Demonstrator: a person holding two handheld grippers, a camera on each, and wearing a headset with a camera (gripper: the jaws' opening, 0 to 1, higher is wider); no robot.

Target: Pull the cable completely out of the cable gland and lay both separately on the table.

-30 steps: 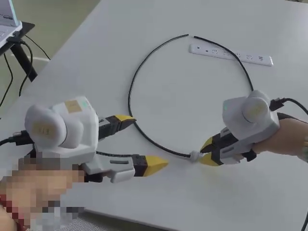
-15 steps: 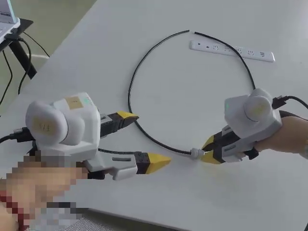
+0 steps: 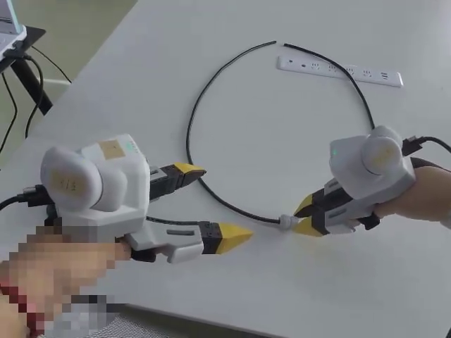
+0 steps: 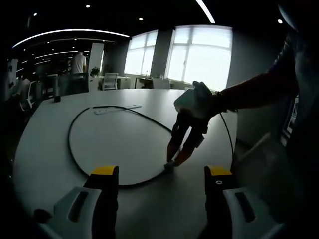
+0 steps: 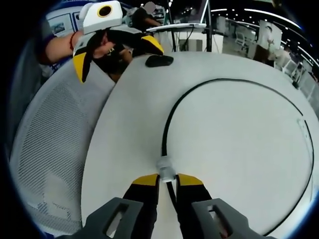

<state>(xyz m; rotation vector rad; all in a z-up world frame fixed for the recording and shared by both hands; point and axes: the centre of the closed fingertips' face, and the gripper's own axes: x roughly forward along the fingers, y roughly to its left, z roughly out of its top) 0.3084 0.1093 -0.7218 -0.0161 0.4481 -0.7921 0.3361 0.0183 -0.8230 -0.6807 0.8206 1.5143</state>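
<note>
Although the black cable (image 3: 189, 141) lies in a wide, nearly closed loop on the white worktop (image 3: 282, 141), its right-hand arc passes behind the right hand-held gripper (image 3: 301, 217) and is hidden there. Its two loose ends almost meet beside a flat white power strip (image 3: 340, 72) at the far side.

The small pale cable gland (image 3: 285, 222) sits on the cable at the near side of the loop, low over the worktop. It is too small to make out its detail in the head view. In the right gripper view it looks like a short, whitish plastic barrel. The right hand-held gripper has its yellow-tipped jaws drawn close together, and their tips appear to pinch the gland's near end. The cable runs back through the narrow slot between them.

The left hand-held gripper (image 3: 220, 201) hovers just left of the gland. Its jaws are spread wide with nothing between them, and the cable's lower curve crosses under the gap.

At the top left corner a laptop (image 3: 7, 21) is cut off by the edge, with dark cords hanging below it. The right gripper view also shows a grey mesh chair (image 5: 50, 149) beside the worktop and a small dark object (image 5: 159, 60) on the worktop's far edge, which is too blurred to identify.
</note>
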